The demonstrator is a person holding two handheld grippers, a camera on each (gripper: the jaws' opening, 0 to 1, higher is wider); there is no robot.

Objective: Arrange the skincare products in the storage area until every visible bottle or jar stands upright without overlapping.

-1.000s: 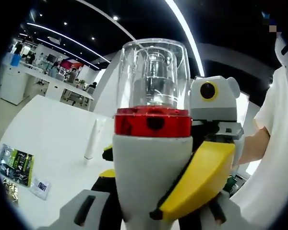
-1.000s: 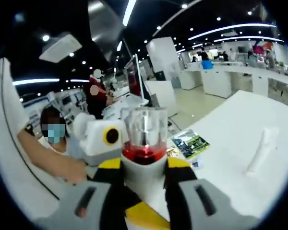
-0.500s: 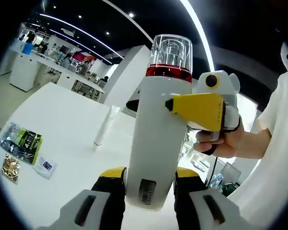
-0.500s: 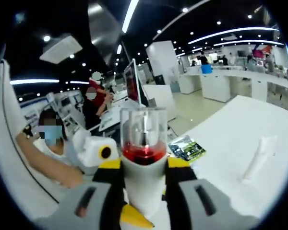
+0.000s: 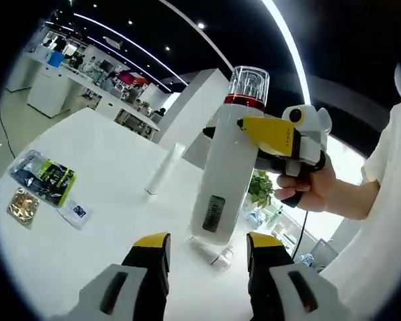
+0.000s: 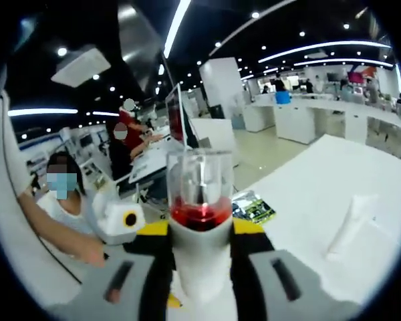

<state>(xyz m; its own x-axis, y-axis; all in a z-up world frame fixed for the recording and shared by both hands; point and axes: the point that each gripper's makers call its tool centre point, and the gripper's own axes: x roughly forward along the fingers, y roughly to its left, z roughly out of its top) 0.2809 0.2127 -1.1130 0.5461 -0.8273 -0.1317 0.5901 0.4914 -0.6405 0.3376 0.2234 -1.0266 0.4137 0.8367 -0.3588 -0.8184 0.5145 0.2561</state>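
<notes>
White pump bottle with red collar and clear cap stands upright on table, white tube upright behind it.

- The left gripper view looked from low over the white table, a short way back from the upright white bottle, facing the person's side.
- The right gripper view looked from right against the same white bottle, facing across the table toward the room.
- Both views shared the bottle, the white tube and the green packet.
</notes>
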